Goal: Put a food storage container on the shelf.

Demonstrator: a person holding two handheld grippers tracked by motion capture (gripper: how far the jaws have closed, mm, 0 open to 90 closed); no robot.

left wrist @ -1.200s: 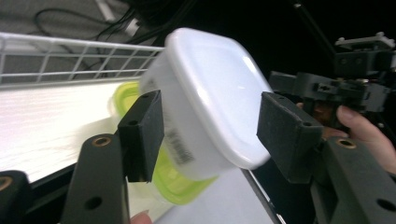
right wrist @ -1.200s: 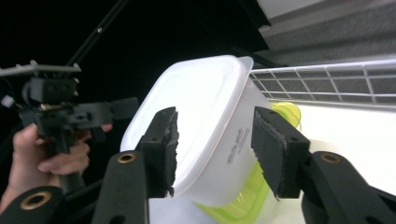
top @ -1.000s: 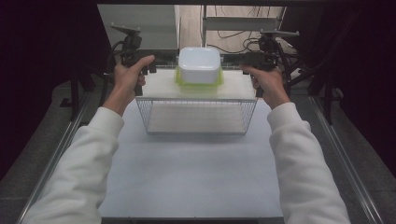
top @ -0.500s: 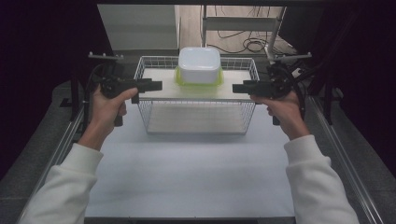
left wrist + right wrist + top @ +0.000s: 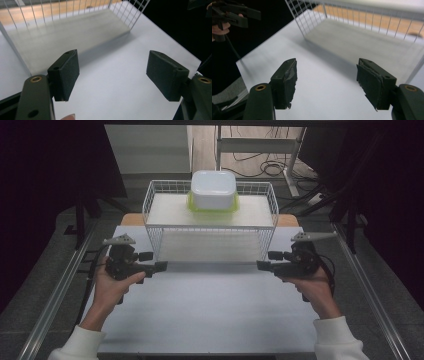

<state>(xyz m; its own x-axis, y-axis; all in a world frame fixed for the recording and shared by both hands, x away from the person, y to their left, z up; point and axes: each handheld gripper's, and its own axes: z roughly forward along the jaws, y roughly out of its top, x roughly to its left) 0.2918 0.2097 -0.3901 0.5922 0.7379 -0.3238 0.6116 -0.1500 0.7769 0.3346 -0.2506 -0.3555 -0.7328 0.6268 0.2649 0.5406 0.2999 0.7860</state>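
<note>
Basket: white wire basket point(image 5: 210, 227) stands at the counter's point(image 5: 210, 320) far middle, long axis crosswise to you.
Container: lidded white-and-green box point(image 5: 213, 191) rests on the basket's top.
Left gripper point(image 5: 161, 266): jaws spread, just been opening, nothing between; near the basket's left end.
Right gripper point(image 5: 261, 265): jaws spread, likewise empty; near its right end.
Relation: both your grippers point inward, equally near, the basket lying between and beyond them.

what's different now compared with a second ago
Both hands drew back from the white wire rack toward the table's near side. The left gripper and right gripper have just been opening, nothing between their jaws. The white-lidded green container stayed atop the rack.
</note>
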